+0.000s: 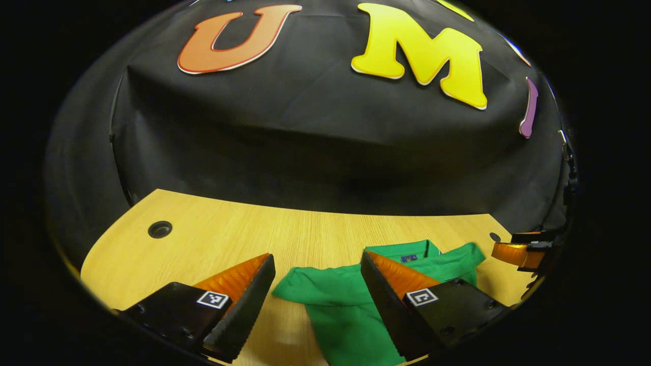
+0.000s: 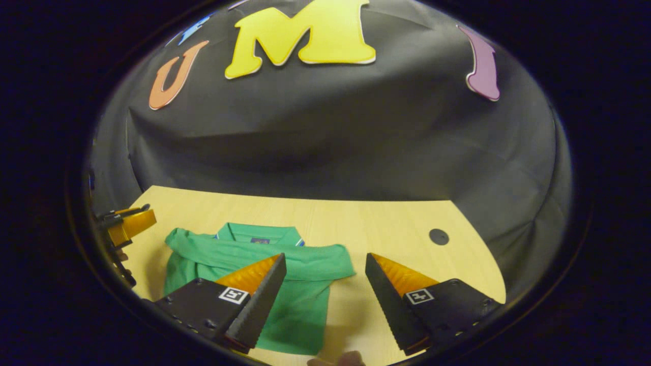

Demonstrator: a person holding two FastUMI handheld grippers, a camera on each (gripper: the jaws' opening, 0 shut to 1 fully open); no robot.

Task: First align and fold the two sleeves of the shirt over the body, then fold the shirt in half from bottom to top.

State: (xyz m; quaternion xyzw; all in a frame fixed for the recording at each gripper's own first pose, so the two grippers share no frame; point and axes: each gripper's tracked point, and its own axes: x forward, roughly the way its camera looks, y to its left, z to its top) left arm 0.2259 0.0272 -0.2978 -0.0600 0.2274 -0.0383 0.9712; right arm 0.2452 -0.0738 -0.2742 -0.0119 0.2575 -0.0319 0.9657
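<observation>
While the green shirt (image 2: 285,284) lies flat on the wooden table (image 2: 366,223), collar toward the cloth wall (image 2: 356,142), both claws stand above it with nothing held.

Item, shirt: green, short-sleeved, with a small label at the inside of the collar (image 2: 260,235). Sleeves are folded across the chest, forming a band that runs side to side below the collar; one sleeve end (image 2: 335,265) reaches past the body's edge onto bare wood. In the left gripper view the shirt (image 1: 346,305) sits in the lower middle, its sleeve end (image 1: 295,288) pointing toward the viewer's left.

Item, left gripper (image 1: 318,305): fingers spread wide apart, empty, the shirt's edge visible in the gap between them. It also shows at the far left edge of the right gripper view (image 2: 127,226), just beside the shirt's shoulder; whether it touches the cloth cannot be told.

Item, right gripper (image 2: 325,300): fingers likewise spread wide, empty, over the shirt's lower side edge and bare table. It shows at the far right of the left gripper view (image 1: 519,253), near the shirt's other shoulder.

Item, table: light wood grain, curved edge, with a round dark hole (image 2: 438,236) well apart from the shirt; another hole (image 1: 159,229) shows in the left gripper view.
</observation>
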